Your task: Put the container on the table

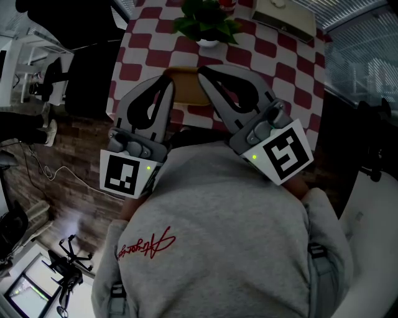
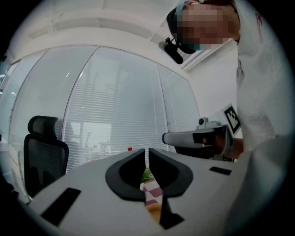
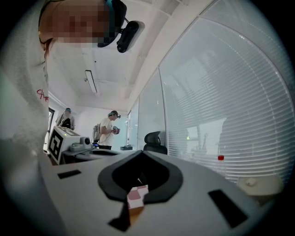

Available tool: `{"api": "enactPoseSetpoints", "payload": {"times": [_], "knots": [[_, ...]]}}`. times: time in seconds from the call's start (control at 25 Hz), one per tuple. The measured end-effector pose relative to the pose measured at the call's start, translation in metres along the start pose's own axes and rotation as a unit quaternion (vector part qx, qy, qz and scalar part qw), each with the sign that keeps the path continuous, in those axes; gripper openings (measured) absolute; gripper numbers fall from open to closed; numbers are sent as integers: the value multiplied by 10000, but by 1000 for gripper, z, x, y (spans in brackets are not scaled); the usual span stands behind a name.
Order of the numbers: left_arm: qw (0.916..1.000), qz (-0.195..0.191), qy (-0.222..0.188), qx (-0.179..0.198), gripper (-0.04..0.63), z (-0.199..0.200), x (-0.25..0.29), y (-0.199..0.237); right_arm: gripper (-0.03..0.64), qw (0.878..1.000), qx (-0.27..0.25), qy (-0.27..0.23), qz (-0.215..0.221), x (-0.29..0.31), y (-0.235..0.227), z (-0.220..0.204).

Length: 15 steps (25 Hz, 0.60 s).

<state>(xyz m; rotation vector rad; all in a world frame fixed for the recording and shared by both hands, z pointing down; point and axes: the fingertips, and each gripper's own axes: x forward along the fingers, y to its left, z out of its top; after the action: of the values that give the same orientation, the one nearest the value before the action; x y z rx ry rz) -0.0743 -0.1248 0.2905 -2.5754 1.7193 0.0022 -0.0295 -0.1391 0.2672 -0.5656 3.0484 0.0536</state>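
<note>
Both grippers are held close to the chest of a person in a grey sweatshirt, pointing level toward a table with a red-and-white checked cloth (image 1: 273, 68). The left gripper (image 1: 168, 77) is shut with nothing in it; in its own view the jaws (image 2: 147, 153) meet with only a thin slit. The right gripper (image 1: 202, 69) is also shut and empty, its jaws (image 3: 139, 154) touching. A tan flat thing (image 1: 186, 90) lies at the table's near edge between the two tips. A beige lidded container (image 1: 283, 18) sits at the table's far right, also seen as the pale container (image 3: 258, 184).
A potted green plant (image 1: 208, 25) stands at the table's far middle. An office chair (image 2: 44, 154) and window blinds (image 2: 120, 115) are behind. Two people (image 3: 108, 131) stand far off beside another chair (image 3: 154, 140). Wood floor with cables (image 1: 62, 177) lies to the left.
</note>
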Motion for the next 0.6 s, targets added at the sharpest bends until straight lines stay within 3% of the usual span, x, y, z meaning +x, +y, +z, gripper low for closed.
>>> {"api": "enactPoseSetpoints", "payload": {"times": [0.6], "knots": [[10000,7,-17,1,37,1,0,-1,11,10000,-5,-28,13,-1,1,1]]}}
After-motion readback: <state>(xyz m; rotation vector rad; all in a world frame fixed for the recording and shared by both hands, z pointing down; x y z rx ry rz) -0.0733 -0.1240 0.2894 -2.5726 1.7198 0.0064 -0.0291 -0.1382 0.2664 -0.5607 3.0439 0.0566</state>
